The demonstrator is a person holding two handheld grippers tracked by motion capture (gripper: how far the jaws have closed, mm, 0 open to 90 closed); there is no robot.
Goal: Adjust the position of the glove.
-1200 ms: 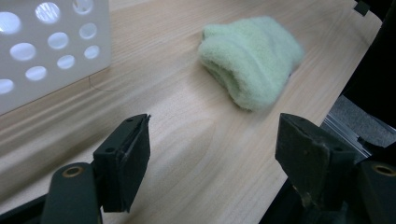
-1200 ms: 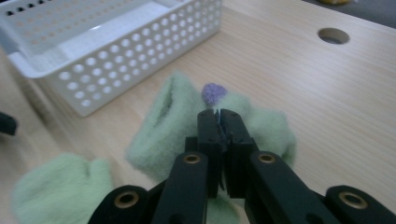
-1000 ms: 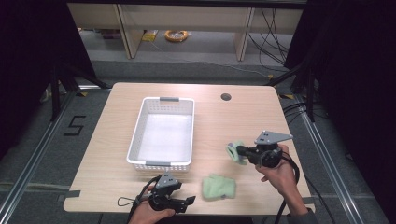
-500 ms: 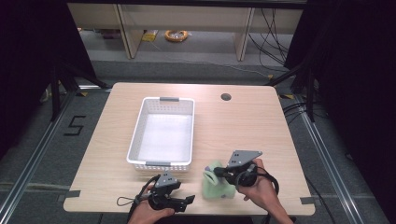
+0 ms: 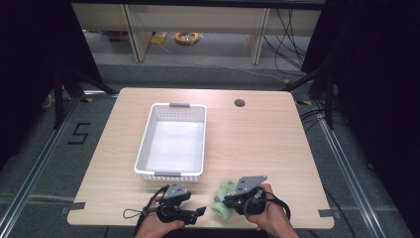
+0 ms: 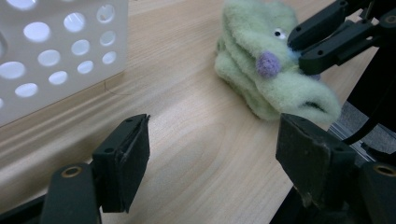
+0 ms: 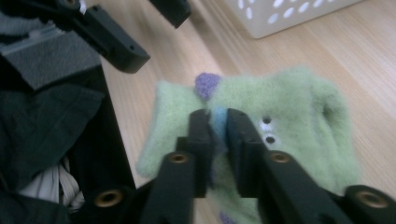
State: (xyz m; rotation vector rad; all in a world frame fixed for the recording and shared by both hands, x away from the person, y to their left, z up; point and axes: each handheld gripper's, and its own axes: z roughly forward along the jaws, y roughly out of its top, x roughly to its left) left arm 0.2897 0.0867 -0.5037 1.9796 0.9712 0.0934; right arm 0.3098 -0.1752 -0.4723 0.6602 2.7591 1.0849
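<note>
Green sock seemingly pinched between right gripper jaws.

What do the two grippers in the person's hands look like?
Both grippers, left and right, are black with two flat, rectangular jaws carrying dark pads. Brass-coloured rivets mark the jaw links. Each has a grey three-cornered plate on top, and a black cable trails from each.

Overhead table view, two close gripper-mounted views

1 green plush toy, 1 white basket, 2 grippers.
</note>
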